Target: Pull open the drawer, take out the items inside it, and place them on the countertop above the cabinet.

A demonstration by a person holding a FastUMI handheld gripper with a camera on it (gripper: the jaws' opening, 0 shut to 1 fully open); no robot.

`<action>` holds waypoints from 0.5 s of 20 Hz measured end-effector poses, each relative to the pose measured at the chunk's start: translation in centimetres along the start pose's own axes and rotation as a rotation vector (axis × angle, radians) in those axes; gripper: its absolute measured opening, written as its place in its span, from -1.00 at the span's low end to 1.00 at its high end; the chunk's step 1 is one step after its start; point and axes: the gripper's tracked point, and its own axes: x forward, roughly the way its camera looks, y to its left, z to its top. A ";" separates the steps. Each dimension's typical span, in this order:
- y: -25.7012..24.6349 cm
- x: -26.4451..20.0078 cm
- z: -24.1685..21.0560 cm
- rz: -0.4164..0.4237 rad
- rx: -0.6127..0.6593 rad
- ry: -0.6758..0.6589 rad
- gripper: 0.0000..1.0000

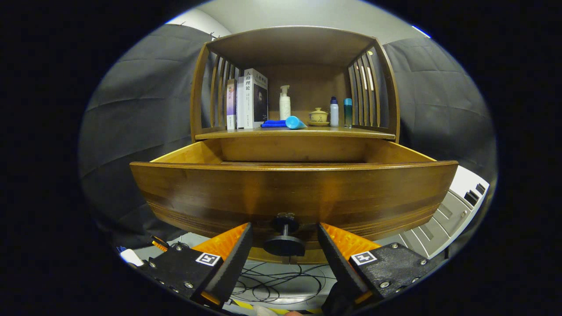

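Note:
The wooden drawer (293,193) stands pulled out of the cabinet, its curved front panel close ahead of me. Its dark round knob (284,243) sits between my fingers, which stand apart on either side without touching it, so my gripper (284,235) is open. The front panel hides the drawer's floor, so I cannot see what lies inside. Above the drawer runs the countertop (246,134). On it lie a blue cloth (273,124) and a blue tube (295,123).
On the countertop also stand several books (248,100), a white pump bottle (285,103), a lidded tea bowl (318,116) and two small bottles (340,112). Slatted sides and a top shelf enclose it. Cables (272,285) lie on the floor below; a grey appliance (456,210) sits right.

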 end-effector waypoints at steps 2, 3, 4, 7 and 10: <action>0.0 0.0 0.0 -0.007 -0.003 -0.001 0.85; -0.1 0.0 0.1 -0.011 -0.003 -0.002 0.85; -0.1 0.2 0.2 -0.013 -0.002 -0.003 0.84; -0.2 0.8 0.4 -0.024 0.028 0.012 0.84; -0.1 1.5 0.7 -0.032 0.011 0.012 0.84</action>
